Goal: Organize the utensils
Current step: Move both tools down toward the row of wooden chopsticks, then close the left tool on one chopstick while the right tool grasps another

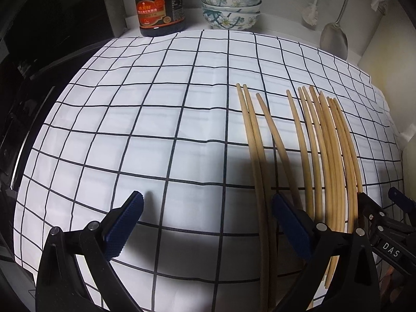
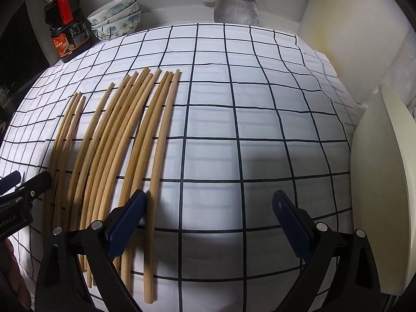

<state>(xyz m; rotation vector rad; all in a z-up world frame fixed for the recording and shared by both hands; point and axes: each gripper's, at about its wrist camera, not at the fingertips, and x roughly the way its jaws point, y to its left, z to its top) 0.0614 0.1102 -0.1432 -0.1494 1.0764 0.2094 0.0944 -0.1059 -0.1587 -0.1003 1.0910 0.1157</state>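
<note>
Wooden chopsticks (image 2: 135, 156) lie side by side on the checked-cloth surface (image 2: 247, 130) between the left gripper (image 1: 208, 223) and right gripper (image 2: 208, 218), both wide and empty, likely about to gather them.

A home kitchen counter: soy sauce bottle (image 1: 160, 5), stacked bowls (image 1: 231, 9), hanging ladle (image 1: 334, 39).
</note>
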